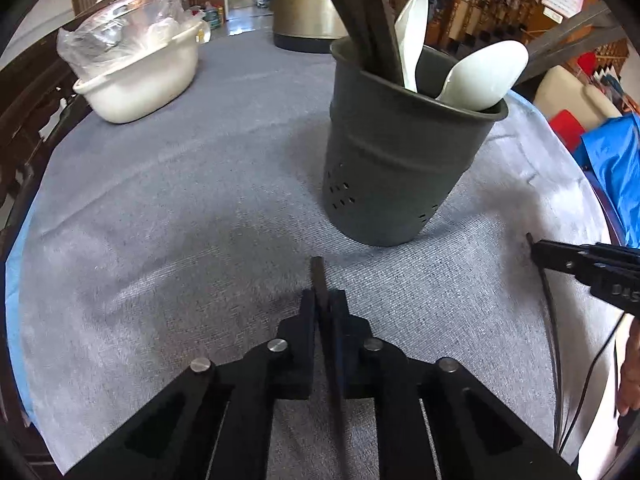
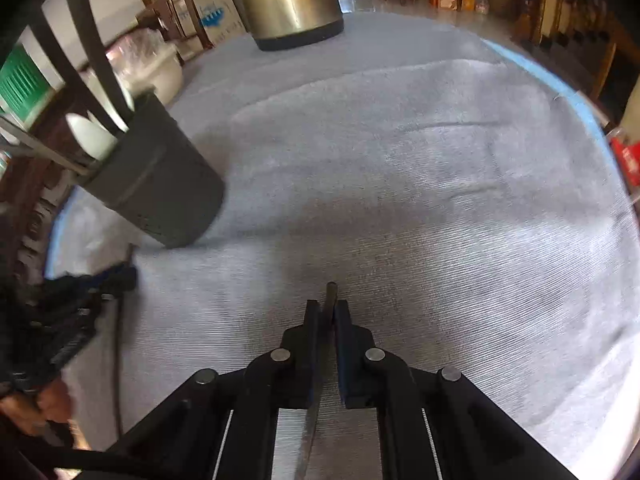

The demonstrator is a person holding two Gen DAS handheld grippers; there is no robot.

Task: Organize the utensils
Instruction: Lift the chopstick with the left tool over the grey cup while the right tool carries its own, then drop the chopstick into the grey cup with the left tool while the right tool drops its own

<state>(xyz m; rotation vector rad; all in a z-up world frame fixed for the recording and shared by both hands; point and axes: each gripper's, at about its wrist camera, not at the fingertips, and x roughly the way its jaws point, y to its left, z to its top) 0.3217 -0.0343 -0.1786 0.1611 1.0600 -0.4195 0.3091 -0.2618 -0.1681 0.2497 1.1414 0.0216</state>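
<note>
A dark grey utensil holder [image 1: 400, 160] stands on the grey tablecloth [image 1: 180, 208], with two white spoons [image 1: 480, 76] and dark chopsticks [image 1: 372, 20] standing in it. My left gripper [image 1: 323, 300] is shut on a dark chopstick [image 1: 319, 276] just in front of the holder; the tip pokes out past the fingers. Lower right of the holder is my right gripper [image 1: 538, 254]. In the right wrist view the right gripper [image 2: 327, 308] is shut on another dark chopstick [image 2: 331, 294], with the holder [image 2: 160, 184] and the left gripper [image 2: 120, 276] to its left.
A white basin [image 1: 136, 76] covered with a plastic bag sits far left, and a brass-coloured kettle [image 2: 292, 4] at the back. The round table's edge [image 2: 576, 100] curves along the right. Blue plastic [image 1: 612, 168] lies beyond it. A person's hand [image 1: 630, 372] shows at the right.
</note>
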